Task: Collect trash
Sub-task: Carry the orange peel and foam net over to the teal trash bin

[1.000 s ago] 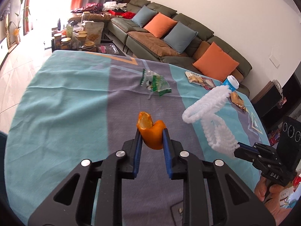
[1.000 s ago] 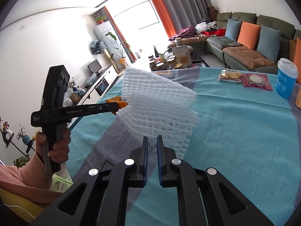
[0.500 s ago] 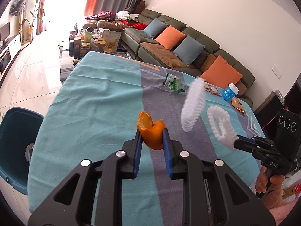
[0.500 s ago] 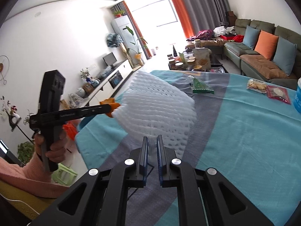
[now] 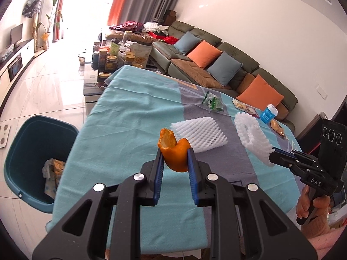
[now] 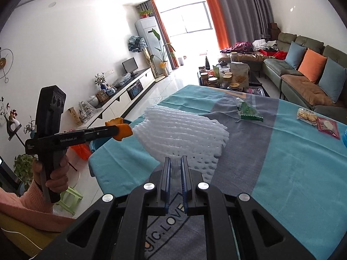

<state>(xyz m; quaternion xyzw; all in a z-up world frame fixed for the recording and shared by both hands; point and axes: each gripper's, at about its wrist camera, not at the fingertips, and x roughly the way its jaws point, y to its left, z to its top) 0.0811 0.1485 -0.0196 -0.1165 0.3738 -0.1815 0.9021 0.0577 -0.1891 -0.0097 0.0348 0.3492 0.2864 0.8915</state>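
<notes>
Living-room table (image 5: 121, 117) is carrying both loads toward its left edge. Left gripper (image 5: 173, 162) is pinching orange peel (image 5: 174, 151), nearer the bin (image 5: 28, 134); right gripper (image 6: 175, 169) is clamping foam net (image 6: 184, 138), trailing behind.

two foam nets (image 5: 199, 134), one orange peel (image 5: 175, 151).

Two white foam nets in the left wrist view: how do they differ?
The flat foam net lies on the tablecloth, touching no gripper; the held foam net is off the cloth, pinched at one edge by the right hand-held gripper. The flat foam net is spread wide; the held foam net is seen edge-on, bent and open in the middle. Both are white mesh fruit sleeves.
</notes>
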